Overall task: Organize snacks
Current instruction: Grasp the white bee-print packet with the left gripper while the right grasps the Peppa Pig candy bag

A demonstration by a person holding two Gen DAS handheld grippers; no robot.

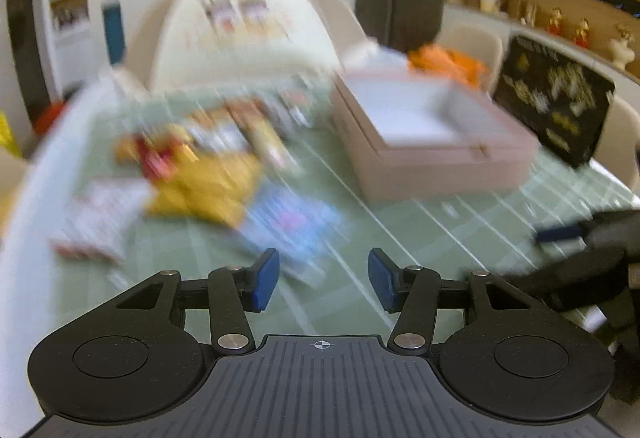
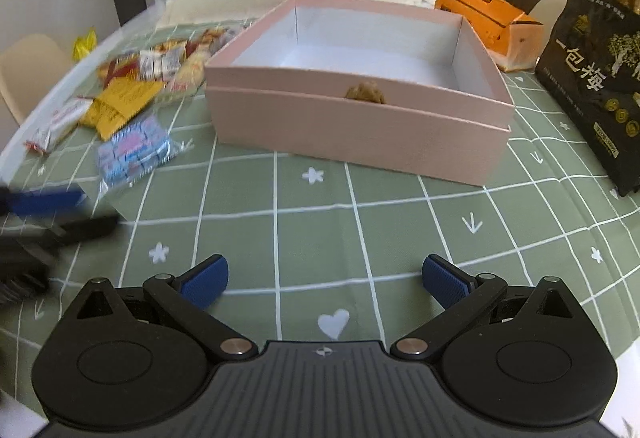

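- Left wrist view, heavily blurred: the left gripper (image 1: 323, 278) hangs with jaws apart and nothing between them, above the green checked tablecloth (image 1: 420, 238). The snack packets (image 1: 200, 178) lie loose in a heap to the left of the pink box (image 1: 432, 154).
- Right wrist view: the right gripper (image 2: 324, 280) is spread wide and empty, near the pink box (image 2: 356, 126). The box's white interior looks bare; the snack packets (image 2: 132, 106) sit left of it. Sorting appears barely begun.
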